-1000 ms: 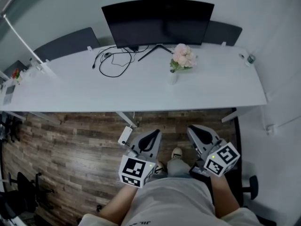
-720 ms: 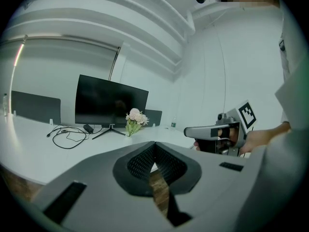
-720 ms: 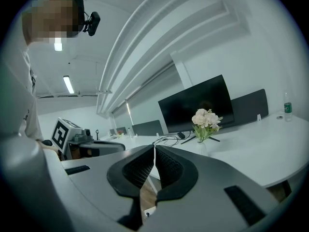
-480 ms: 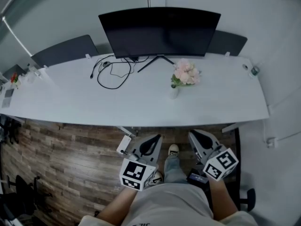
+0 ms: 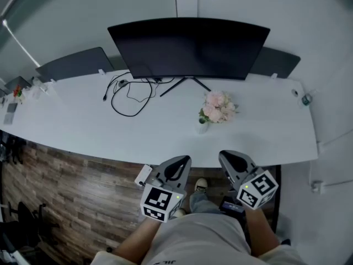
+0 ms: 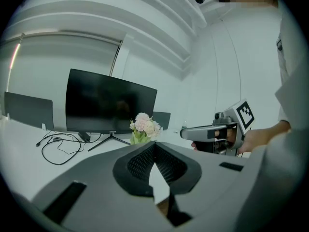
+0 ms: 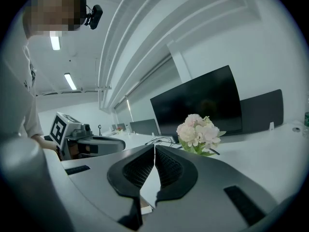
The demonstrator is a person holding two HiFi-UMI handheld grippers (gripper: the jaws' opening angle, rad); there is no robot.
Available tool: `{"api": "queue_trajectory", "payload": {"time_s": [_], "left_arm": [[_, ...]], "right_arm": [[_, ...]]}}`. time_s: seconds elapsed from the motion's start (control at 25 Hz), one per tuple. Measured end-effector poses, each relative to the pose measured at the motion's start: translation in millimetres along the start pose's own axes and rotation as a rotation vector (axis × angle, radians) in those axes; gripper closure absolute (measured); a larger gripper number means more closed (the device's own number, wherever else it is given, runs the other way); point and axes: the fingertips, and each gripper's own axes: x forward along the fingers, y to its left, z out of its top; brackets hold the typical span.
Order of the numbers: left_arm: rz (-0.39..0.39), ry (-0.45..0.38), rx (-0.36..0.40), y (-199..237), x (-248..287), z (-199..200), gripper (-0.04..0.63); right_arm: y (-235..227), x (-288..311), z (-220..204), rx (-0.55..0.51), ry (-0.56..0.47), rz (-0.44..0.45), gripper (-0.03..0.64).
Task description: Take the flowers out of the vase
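Zero progress shows: my left gripper (image 5: 177, 164) and right gripper (image 5: 229, 160) are closed, empty, at the near edge of the surface (image 5: 77, 128); flowers (image 5: 217, 106) stand in the vase (image 5: 202, 127), farther in, not yet lifted.

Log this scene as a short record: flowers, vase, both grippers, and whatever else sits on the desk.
flowers: pink and white bunch, standing in the vase
vase: small, pale, upright on the white desk, in front of the monitor
left gripper: shut, empty, near the desk's front edge, apart from the flowers
right gripper: shut, empty, beside the left one
monitor: screen dark
cable: black, looped, left of the vase
task state: flowers not yet taken out
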Motion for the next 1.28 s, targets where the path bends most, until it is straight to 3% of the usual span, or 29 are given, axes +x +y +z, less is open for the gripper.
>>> {"api": "queue_trajectory", "payload": {"time_s": [0.52, 0.76, 1.28], "left_arm": [[0.073, 0.029, -0.031, 19, 68, 12, 0.592], [0.086, 0.042, -0.019, 31, 79, 10, 0.592], [0.007, 0.076, -0.008, 53, 103, 5, 0.592]], "right_arm": [[-57, 39, -3, -0.036, 0.098, 0.102, 0.584], [-66, 48, -4, -0.016, 0.104, 0.092, 0.584], [-80, 69, -19, 0.040, 0.130, -0.008, 0.584]]}}
